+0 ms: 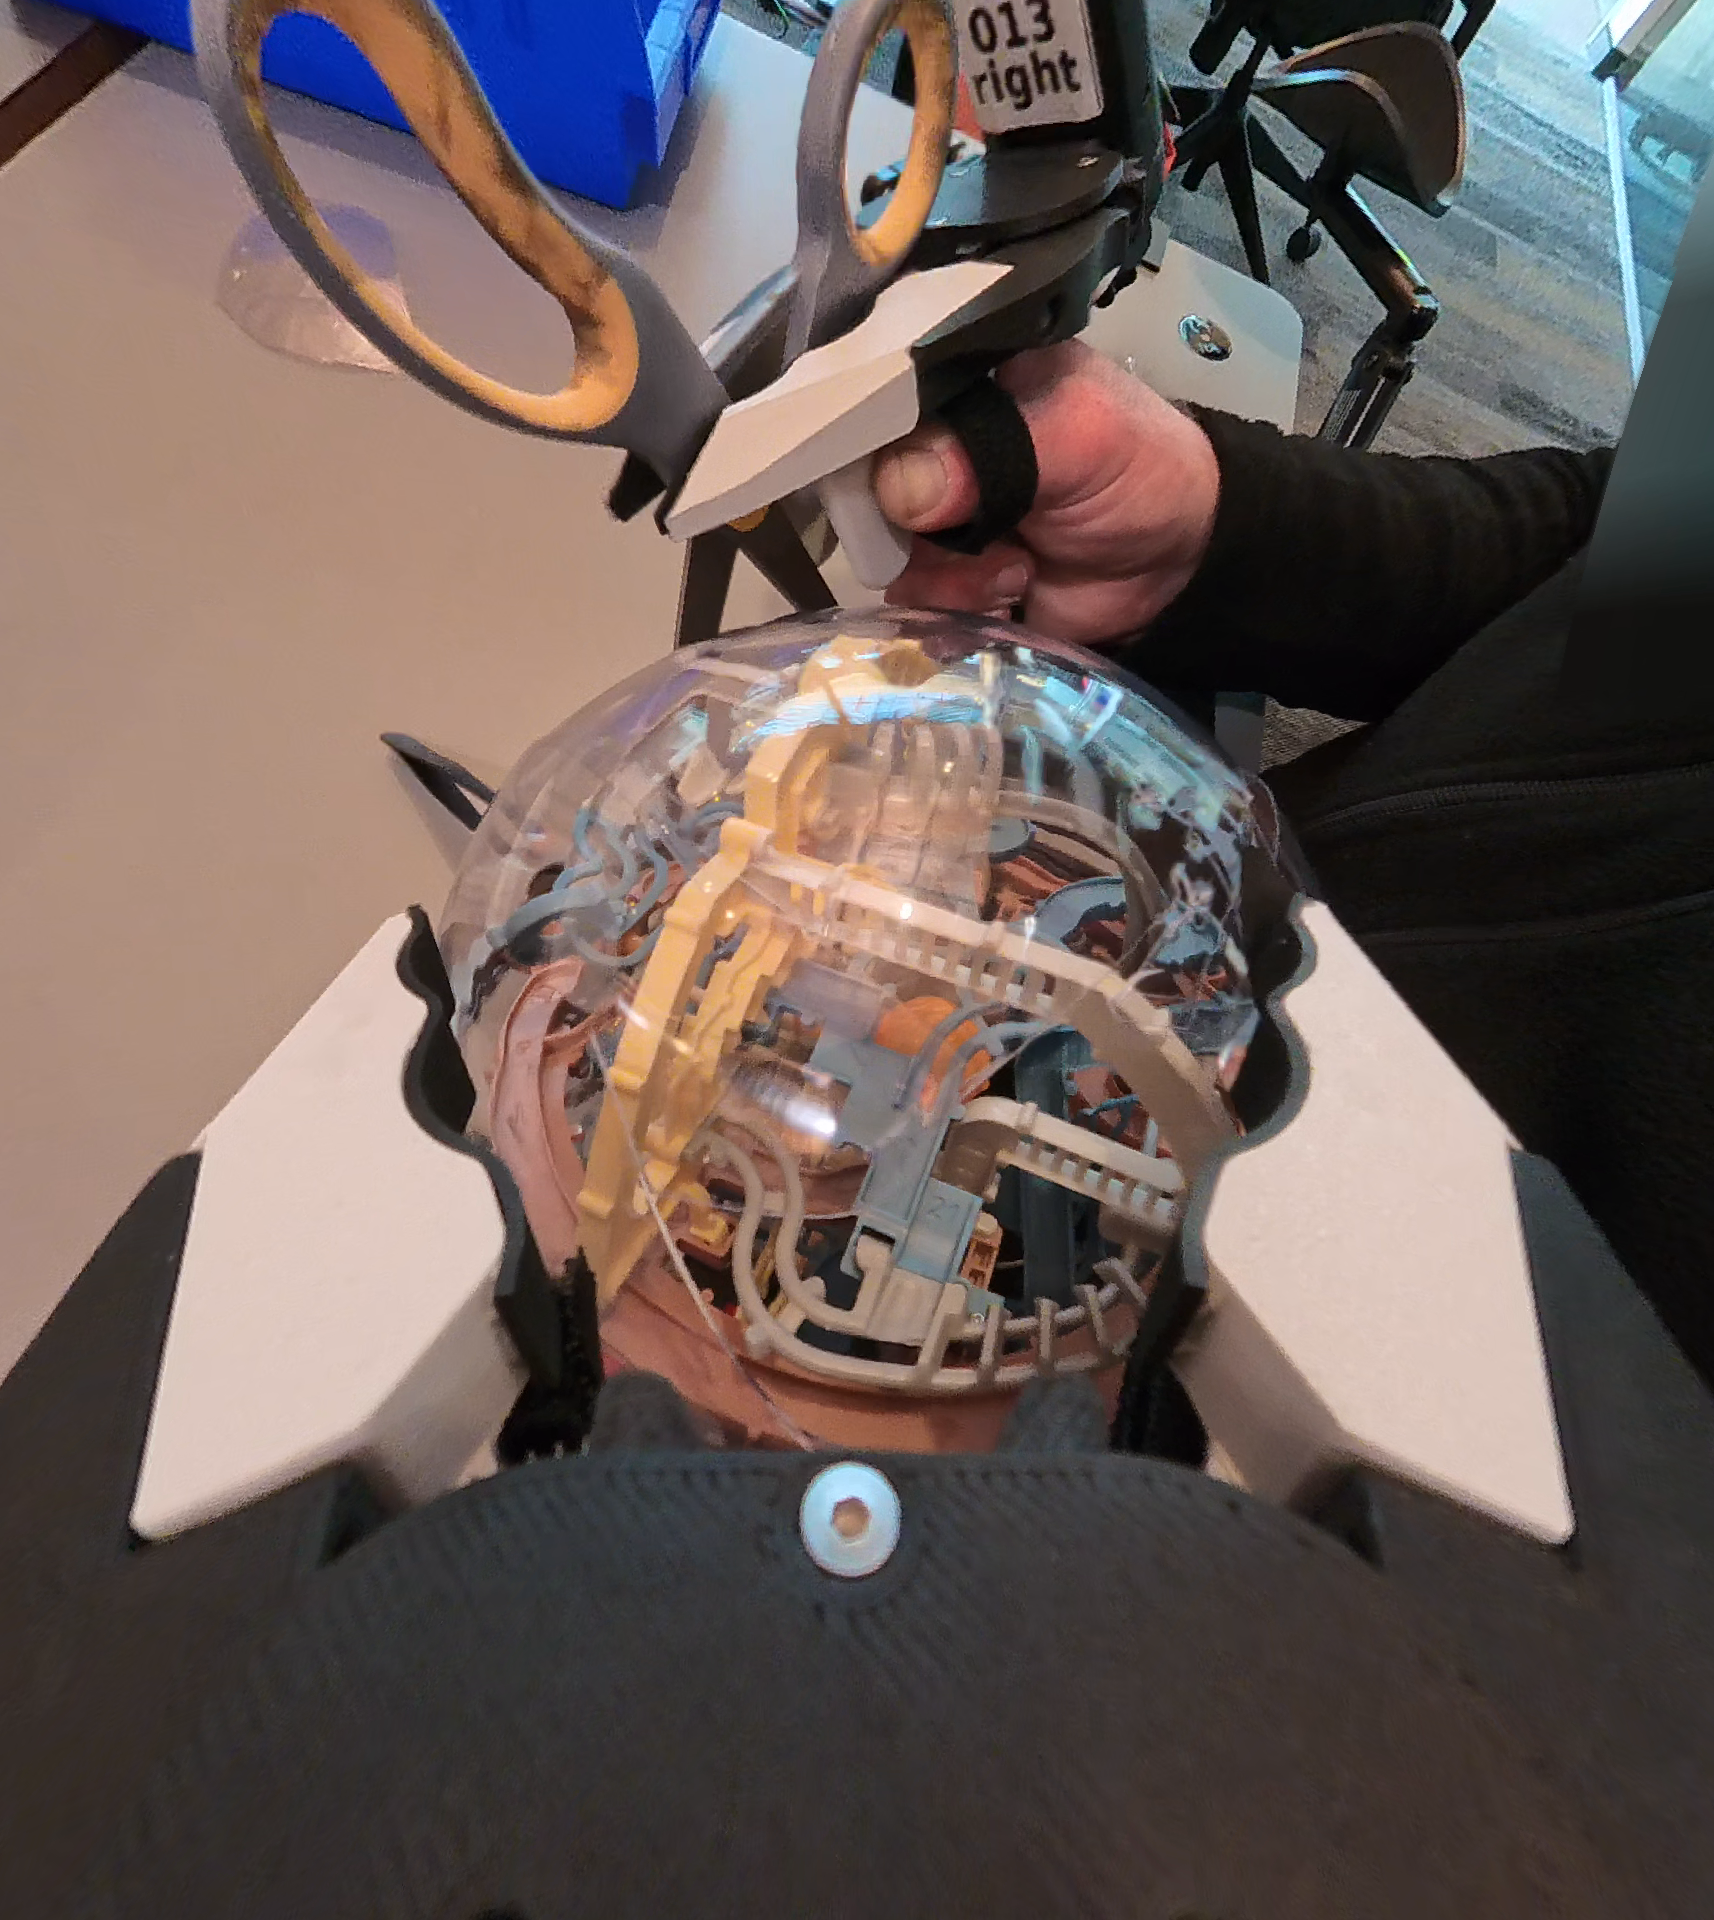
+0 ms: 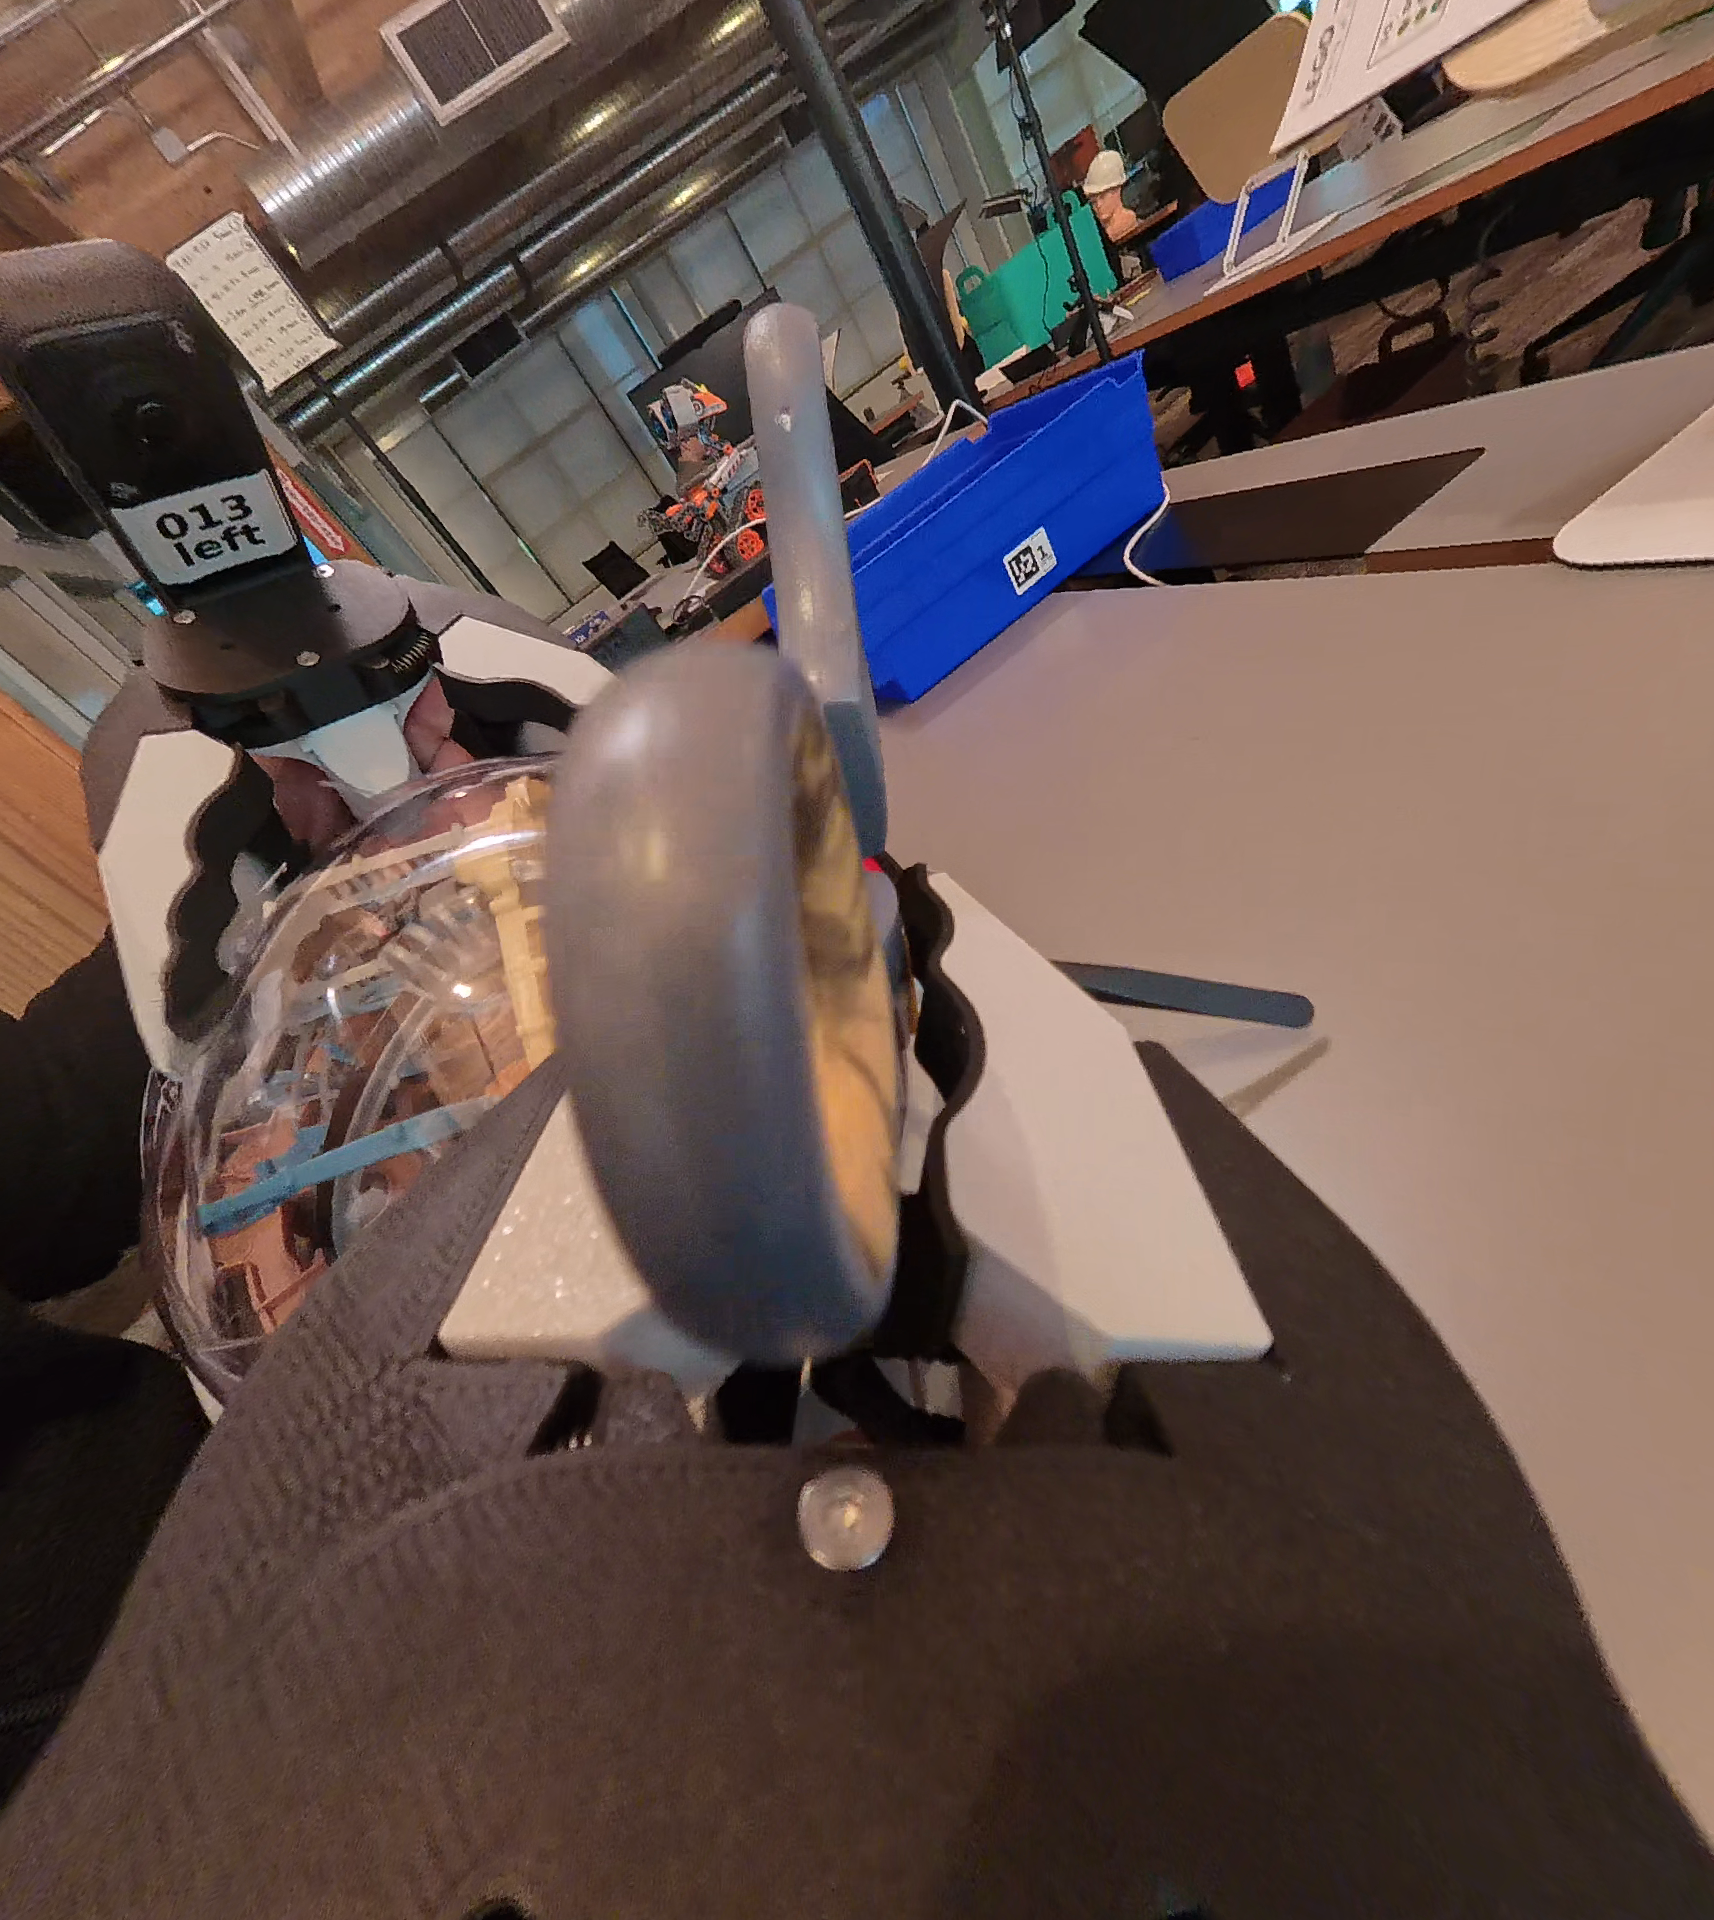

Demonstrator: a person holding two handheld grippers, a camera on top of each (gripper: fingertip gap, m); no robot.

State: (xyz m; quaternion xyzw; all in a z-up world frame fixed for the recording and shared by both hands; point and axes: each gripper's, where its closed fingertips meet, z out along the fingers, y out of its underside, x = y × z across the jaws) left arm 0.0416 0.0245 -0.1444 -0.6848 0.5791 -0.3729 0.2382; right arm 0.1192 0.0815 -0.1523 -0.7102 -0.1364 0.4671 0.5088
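My left gripper [image 1: 853, 935] is shut on a clear plastic maze ball [image 1: 853, 1039] with cream, blue and grey tracks inside; its white fingers [image 1: 313, 1143] clasp the ball on both sides. My right gripper [image 1: 801, 436] hovers just above and beyond the ball, shut on a pair of scissors [image 1: 479, 208] with grey and orange handles, gripped near the pivot, handles pointing up and left. In the right wrist view the scissors handle [image 2: 707, 1039] fills the space between my right gripper's [image 2: 780, 987] fingers, with the ball [image 2: 365, 1039] and the left gripper [image 2: 344, 790] at left. The blades are hidden.
A grey table [image 2: 1455, 831] lies below. A blue bin [image 2: 998, 540] stands at its far side, also in the left wrist view [image 1: 541, 94]. A clear plastic piece [image 1: 313, 301] and a dark flat stick [image 2: 1196, 1003] lie on the table. An office chair [image 1: 1352, 156] stands behind. About 11 centimetres separates my left fingertips from my right.
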